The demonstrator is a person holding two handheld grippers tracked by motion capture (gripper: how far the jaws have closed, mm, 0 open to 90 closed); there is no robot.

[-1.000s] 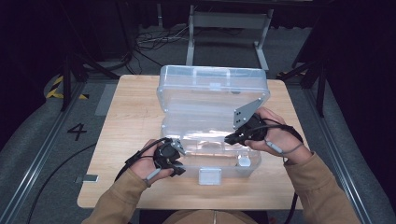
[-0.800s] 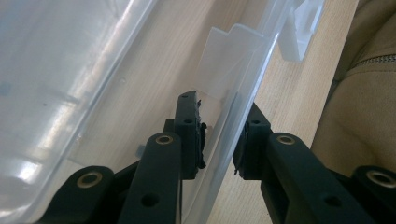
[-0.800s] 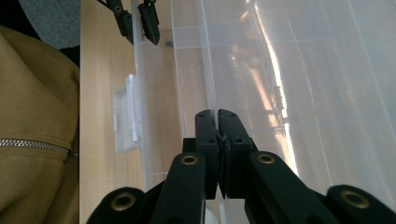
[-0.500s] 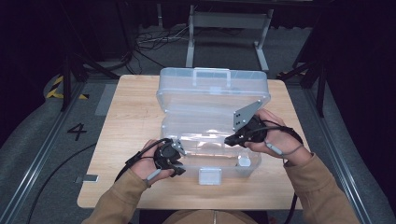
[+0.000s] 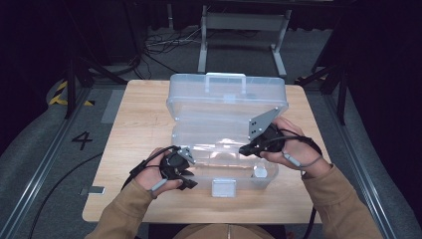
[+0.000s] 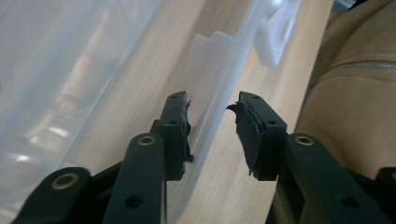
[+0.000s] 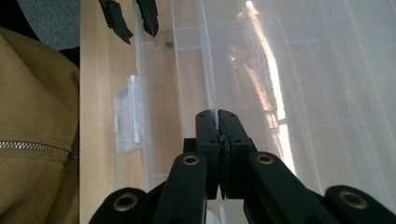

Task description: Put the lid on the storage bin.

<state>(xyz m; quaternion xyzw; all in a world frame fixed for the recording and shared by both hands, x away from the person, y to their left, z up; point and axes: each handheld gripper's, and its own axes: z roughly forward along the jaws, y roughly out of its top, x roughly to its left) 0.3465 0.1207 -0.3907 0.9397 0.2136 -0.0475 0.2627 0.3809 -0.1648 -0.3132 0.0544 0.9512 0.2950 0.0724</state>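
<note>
A clear plastic box [image 5: 226, 169] stands on the table with its lid [image 5: 228, 97] swung up and back. My left gripper [image 5: 190, 182] is at the box's front left rim. Its jaws have just been opening and now stand apart astride the clear rim [image 6: 219, 93], the pads off it. My right gripper [image 5: 246, 149] reaches into the box from the right. It is shut [image 7: 215, 114] on a thin clear upright wall inside the box. The left gripper's tips [image 7: 131, 17] show far off along the same rim.
A white latch [image 5: 223, 187] hangs on the box's front wall, also seen as the latch [image 7: 127, 116] beside the tan sleeve. The wooden table [image 5: 134, 124] has bare room left of the box. A metal stand [image 5: 244, 22] and cables lie on the floor behind.
The left gripper's jaws look slightly wider apart at the front rim. Both hands and the box stay where they were.
</note>
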